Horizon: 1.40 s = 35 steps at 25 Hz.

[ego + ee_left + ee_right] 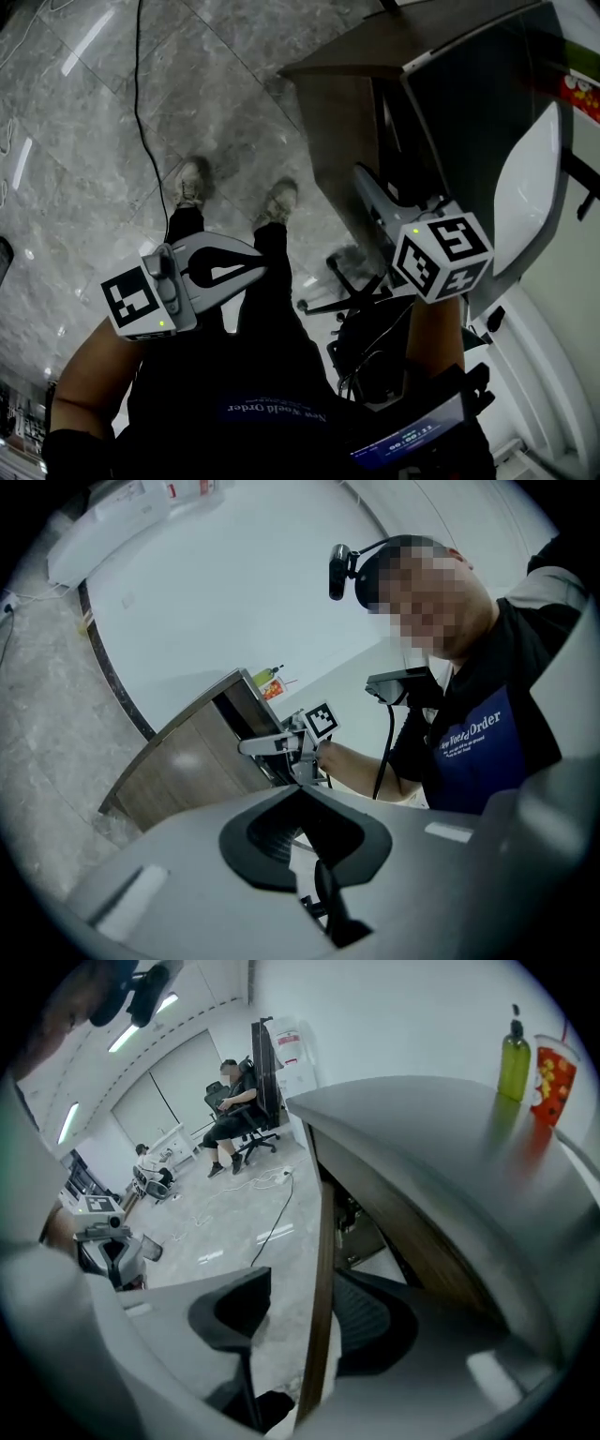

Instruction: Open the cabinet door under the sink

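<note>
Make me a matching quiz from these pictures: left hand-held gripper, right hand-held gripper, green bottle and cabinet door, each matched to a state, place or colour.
1 left hand-held gripper
2 right hand-held gripper
3 green bottle
4 cabinet door

A brown wood
B jaws together, empty
C on the countertop beside the red cup
D jaws apart around the door's edge

Pairs: 1-B, 2-D, 3-C, 4-A

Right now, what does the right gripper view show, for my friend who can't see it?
The right gripper straddles the thin edge of the brown cabinet door, which stands ajar, with a gap beside one pad. Above it a grey counter holds a green bottle and a red cup.
</note>
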Tool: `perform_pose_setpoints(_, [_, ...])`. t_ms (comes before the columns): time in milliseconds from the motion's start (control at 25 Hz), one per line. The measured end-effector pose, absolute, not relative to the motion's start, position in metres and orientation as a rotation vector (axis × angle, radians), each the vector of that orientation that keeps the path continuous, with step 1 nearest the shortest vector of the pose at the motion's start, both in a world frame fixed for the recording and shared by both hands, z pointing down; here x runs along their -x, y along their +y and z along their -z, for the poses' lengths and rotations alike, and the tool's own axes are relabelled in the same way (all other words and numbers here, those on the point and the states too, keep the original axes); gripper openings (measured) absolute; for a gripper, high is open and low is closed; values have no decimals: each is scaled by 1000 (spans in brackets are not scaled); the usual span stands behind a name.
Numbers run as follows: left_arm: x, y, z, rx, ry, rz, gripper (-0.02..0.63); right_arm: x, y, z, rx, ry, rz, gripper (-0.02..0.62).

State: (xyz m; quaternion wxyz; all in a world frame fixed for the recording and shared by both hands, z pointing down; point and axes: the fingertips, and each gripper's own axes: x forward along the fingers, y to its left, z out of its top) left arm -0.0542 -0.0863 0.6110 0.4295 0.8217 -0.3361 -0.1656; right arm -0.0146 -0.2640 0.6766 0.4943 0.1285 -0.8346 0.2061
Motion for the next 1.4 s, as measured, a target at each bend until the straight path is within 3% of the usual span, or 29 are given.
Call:
perform_pose_setpoints(1000, [74,-77,-596,-2054,-875,476,0,41,-241,-678,-249,-2023,-885,127])
perform_pose_setpoints(1400, [93,-72,-599,-2054,-939,483,0,78,-231,-683,-285,-2077,-964,124])
